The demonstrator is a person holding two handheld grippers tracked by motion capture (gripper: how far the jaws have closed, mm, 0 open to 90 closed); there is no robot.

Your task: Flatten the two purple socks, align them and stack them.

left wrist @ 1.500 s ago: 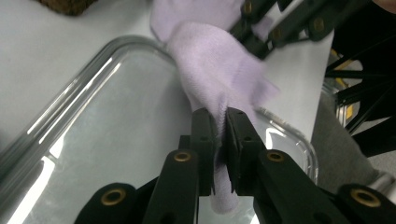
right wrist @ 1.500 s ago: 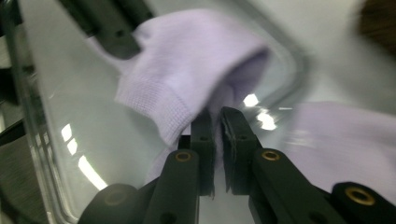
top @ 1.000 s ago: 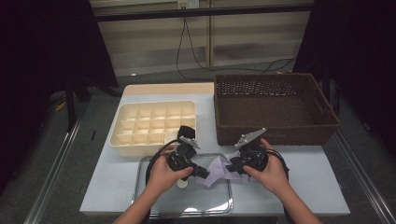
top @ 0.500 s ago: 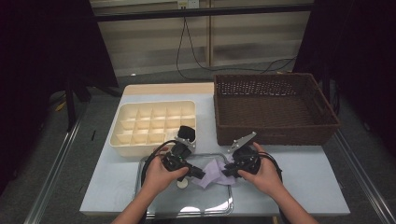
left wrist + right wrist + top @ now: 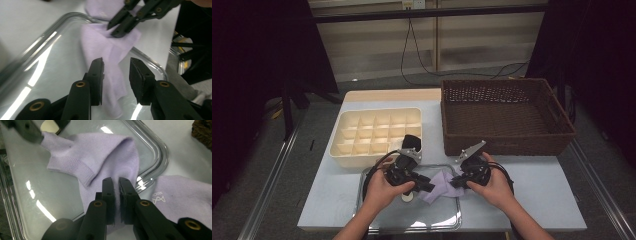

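Right gripper view: soft ribbed lilac sock (image 5: 105, 160) over glossy clear tray (image 5: 155, 152).

You have two lilac socks (image 5: 100, 152) at the near centre, one on the single clear tray (image 5: 377, 222) and a second (image 5: 180, 195) beside it. One cream divided box (image 5: 343, 127) sits far left. One brown woven basket (image 5: 507, 142) sits far right.

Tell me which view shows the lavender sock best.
The right gripper view: the lavender sock lies close and sharp, ribbed cuff visible, draped over the clear tray. The left gripper view shows it blurred, one fold pinched by the right claw. The high view shows a small purple patch.
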